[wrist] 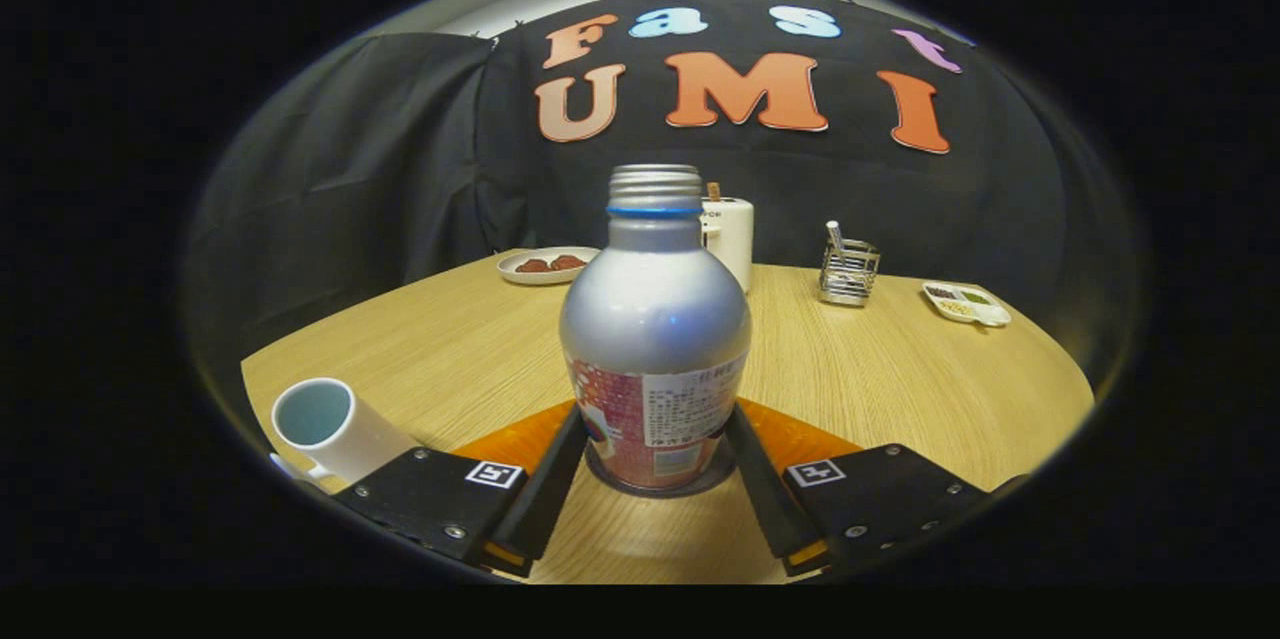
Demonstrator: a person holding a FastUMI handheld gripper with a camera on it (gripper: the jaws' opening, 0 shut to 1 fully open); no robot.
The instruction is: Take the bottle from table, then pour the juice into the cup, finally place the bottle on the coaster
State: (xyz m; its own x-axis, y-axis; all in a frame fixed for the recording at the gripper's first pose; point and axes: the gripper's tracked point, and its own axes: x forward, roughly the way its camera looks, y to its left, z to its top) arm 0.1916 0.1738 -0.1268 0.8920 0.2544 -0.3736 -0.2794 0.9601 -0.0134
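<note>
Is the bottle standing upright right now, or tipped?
Upright. The bottle stands straight on a dark coaster, neck up, between the gripper fingers, which flank its base.

Bottle on coaster between gripper fingers; cup left.

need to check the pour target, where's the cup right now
In the gripper view the cup stands on the table, left of the bottle.

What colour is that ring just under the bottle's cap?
Blue, seen best in the gripper view: a thin band on the bottle neck, between the gripper fingers.
</note>
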